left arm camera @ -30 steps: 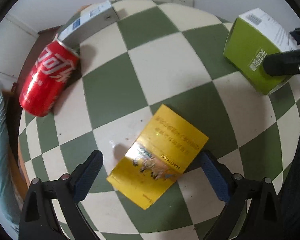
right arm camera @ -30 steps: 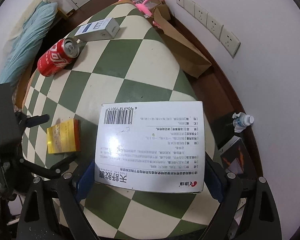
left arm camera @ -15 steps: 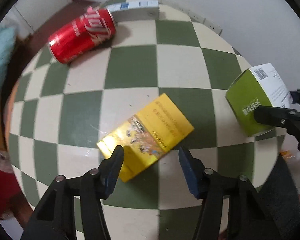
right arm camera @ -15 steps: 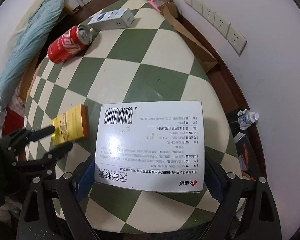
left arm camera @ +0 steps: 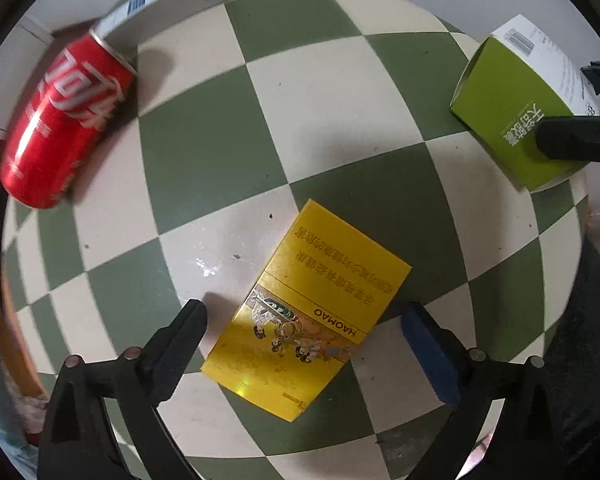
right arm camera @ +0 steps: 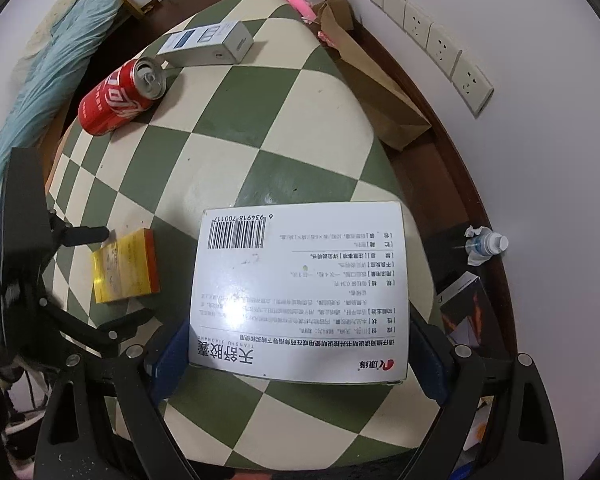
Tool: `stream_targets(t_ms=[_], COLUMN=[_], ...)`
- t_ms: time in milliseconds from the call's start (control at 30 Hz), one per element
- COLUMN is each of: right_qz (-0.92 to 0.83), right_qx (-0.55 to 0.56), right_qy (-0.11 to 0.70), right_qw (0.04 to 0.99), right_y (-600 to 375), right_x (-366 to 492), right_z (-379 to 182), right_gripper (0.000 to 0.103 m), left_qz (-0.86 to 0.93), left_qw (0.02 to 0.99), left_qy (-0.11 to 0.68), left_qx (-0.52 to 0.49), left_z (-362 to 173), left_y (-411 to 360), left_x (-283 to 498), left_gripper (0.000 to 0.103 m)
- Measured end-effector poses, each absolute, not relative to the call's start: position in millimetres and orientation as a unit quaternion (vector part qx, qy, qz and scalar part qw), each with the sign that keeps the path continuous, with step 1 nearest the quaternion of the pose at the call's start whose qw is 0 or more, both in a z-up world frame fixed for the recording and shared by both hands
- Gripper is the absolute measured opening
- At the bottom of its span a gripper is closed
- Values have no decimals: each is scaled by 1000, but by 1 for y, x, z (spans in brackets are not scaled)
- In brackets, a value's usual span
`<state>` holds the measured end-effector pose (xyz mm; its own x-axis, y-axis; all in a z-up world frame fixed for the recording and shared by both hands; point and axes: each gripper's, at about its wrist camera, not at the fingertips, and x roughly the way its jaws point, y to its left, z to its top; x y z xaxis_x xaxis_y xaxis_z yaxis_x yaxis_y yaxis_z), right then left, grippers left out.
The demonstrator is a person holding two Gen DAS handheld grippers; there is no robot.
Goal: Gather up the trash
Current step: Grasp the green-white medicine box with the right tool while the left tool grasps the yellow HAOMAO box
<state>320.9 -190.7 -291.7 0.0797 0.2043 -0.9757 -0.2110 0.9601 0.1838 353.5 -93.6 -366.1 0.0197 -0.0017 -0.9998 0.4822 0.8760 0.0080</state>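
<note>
**Left fingers spread again around the yellow box; right still carries the green-and-white carton**

The flat yellow cardboard box (left arm camera: 308, 312) lies on the green-and-cream checked table (left arm camera: 220, 152), its near end between the fingers of the left gripper (left arm camera: 304, 320). Half a second ago those fingers stood narrower and nearer the box's corner; now they are wide apart, one on each side of the box with a clear gap to both, and the box sits more squarely between them. I judge this a re-alignment before closing, so the grasp is not yet made.

The right gripper (right arm camera: 296, 344) stays clamped on the green-sided white carton with the barcode (right arm camera: 300, 288), one finger against each flank, and the carton fills the same place between its fingers as before. That piece looks secured and waiting to be dropped off.

Well beyond the left fingers, to their left, the red drink can (left arm camera: 64, 120) lies on its side, touching the white-and-blue oblong box (left arm camera: 172, 4) at the far table edge. Both are untouched, so most of the collecting remains.
</note>
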Motion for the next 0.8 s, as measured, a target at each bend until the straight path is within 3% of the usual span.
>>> stream_targets(t_ms=[133, 267, 567, 667, 800], right_qz=[146, 151, 159, 158, 153], right_qx=[-1, 1, 6, 0, -14], right_qy=[667, 667, 670, 682, 680], right_qw=[730, 729, 725, 714, 717], right_y=[-189, -186, -182, -180, -176], right_x=[323, 319, 301, 299, 298], right_z=[-293, -294, -293, -298, -297], right_gripper=[94, 94, 94, 95, 100], left_qz=[-185, -186, -87, -11, 46], left_qw=[702, 716, 730, 720, 728], left_qy=[665, 652, 671, 693, 674], left_qx=[174, 165, 98, -36, -118], left_z=[-364, -354, -355, -357, -358], left_y=[-90, -85, -73, -52, -31], left_x=[342, 317, 296, 297, 283], left_gripper=[94, 71, 66, 66, 65])
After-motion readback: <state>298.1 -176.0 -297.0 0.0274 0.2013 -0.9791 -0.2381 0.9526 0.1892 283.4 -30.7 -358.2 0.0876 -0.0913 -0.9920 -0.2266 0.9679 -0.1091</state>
